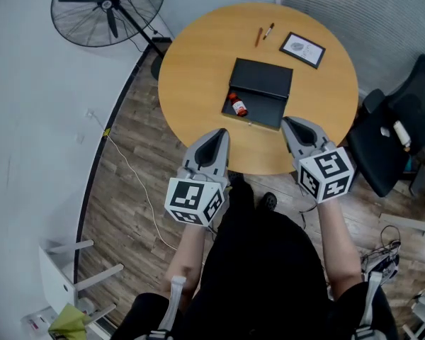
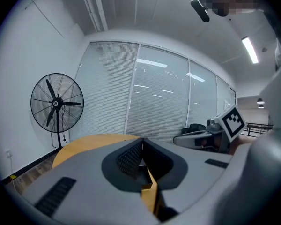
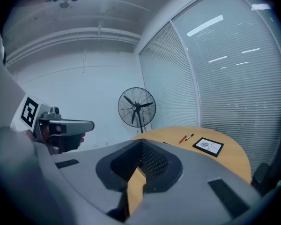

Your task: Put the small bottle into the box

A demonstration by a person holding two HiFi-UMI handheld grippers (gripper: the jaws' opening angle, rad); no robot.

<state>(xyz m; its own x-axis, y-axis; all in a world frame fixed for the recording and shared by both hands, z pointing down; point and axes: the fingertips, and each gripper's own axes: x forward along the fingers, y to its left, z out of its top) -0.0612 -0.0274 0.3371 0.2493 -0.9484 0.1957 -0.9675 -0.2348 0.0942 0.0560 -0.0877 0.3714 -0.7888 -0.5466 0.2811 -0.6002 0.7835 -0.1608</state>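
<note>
A small bottle (image 1: 238,105) with a red label and white cap lies at the left end of the open black box (image 1: 261,94) on the round wooden table (image 1: 198,62). Both grippers hover at the table's near edge, short of the box and apart from it. My left gripper (image 1: 218,134) is shut with nothing in it, its jaws meeting at the tip (image 2: 141,142). My right gripper (image 1: 292,122) is likewise shut and empty (image 3: 141,142). In the two gripper views the box and bottle are hidden behind the jaws.
Two pens (image 1: 263,32) and a black-framed picture (image 1: 302,49) lie at the table's far side. A standing fan (image 1: 108,7) is at the far left, a black chair (image 1: 397,129) to the right, and a white stool (image 1: 64,278) near left on the wood floor.
</note>
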